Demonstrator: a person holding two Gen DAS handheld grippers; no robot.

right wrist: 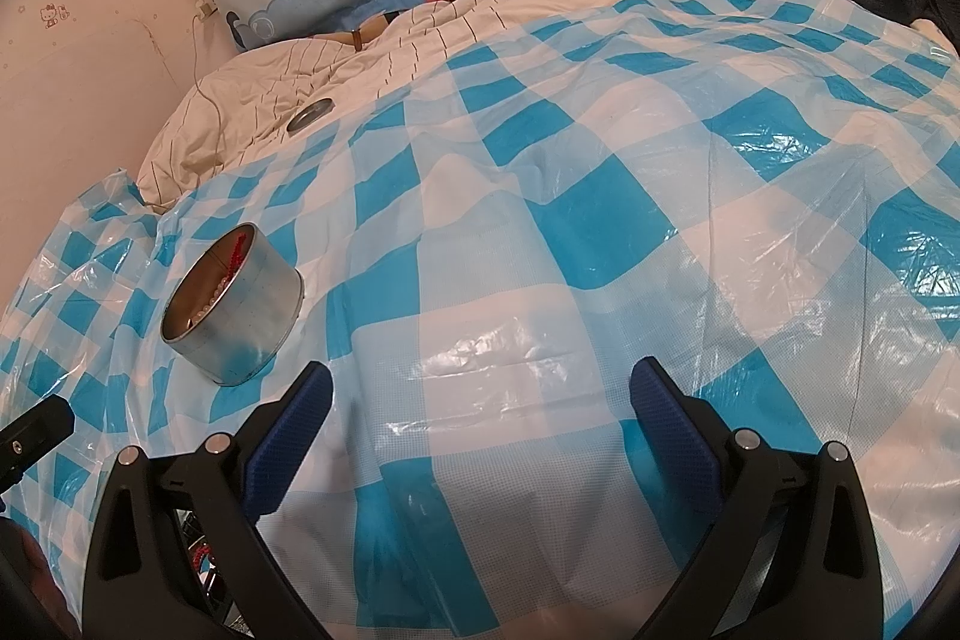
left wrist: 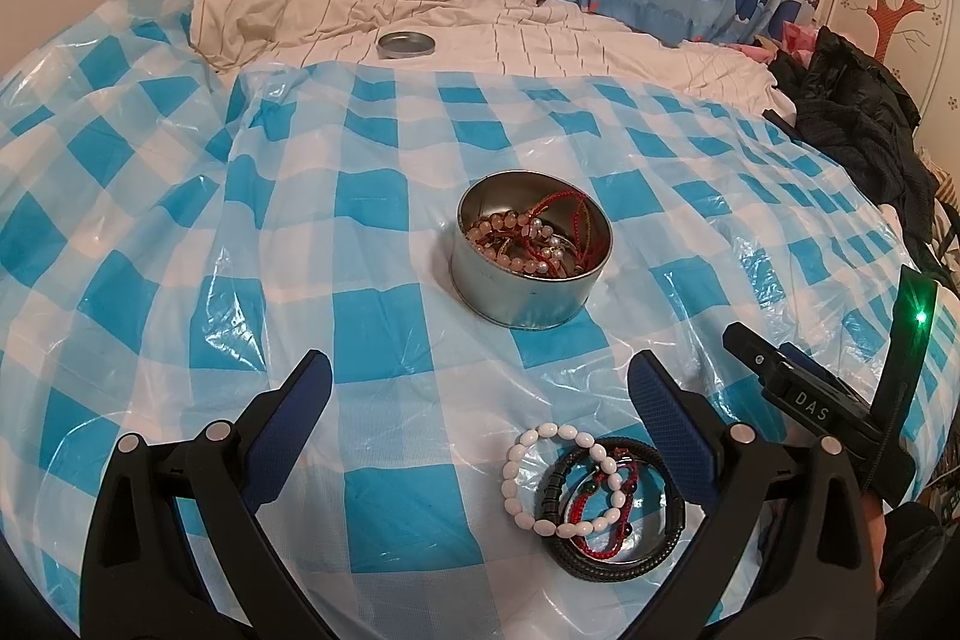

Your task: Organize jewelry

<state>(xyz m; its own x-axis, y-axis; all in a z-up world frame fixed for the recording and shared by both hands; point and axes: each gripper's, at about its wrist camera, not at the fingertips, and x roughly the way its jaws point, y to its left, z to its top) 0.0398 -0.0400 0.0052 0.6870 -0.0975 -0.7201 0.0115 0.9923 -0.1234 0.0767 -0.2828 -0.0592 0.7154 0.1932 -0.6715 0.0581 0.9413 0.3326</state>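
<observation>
Your left gripper [left wrist: 480, 400] hangs with its fingers spread wide and holds nothing; your right gripper [right wrist: 480, 403] is just as wide apart and just as empty, aimed at a bare stretch of the checked plastic sheet [left wrist: 372, 316]. The round tin [left wrist: 531, 253] stands upright on that sheet ahead of the left gripper, already holding pink beads and red cord. What remains to sort lies in a small pile close to the left gripper's right finger [left wrist: 672, 424]: a white bead bracelet [left wrist: 561, 478] draped over a black band [left wrist: 606, 502], with a red cord bracelet [left wrist: 606, 490] threaded through both.

That tangle looks like your main risk. If you pinch the white beads alone, the red cord will likely drag along and drop halfway to the tin. The beads are smooth and round, so a shallow grip on one of them may let it squirt out from between the pads.

The sheet is thin, loose plastic over soft bedding. Press too low and you will probably catch a fold of it with the bracelet, and lifting that fold could tug the sheet and tip the tin, spilling what is already in it. The soft surface also gives under pressure, so the pile may sink away as you come down.

The tin's lid [left wrist: 405, 44] sits well apart on the striped bedding [left wrist: 540, 34], beyond the sheet's edge; keep it in mind for closing, and watch that your two grippers do not clash, since the right one sits just beside the pile
</observation>
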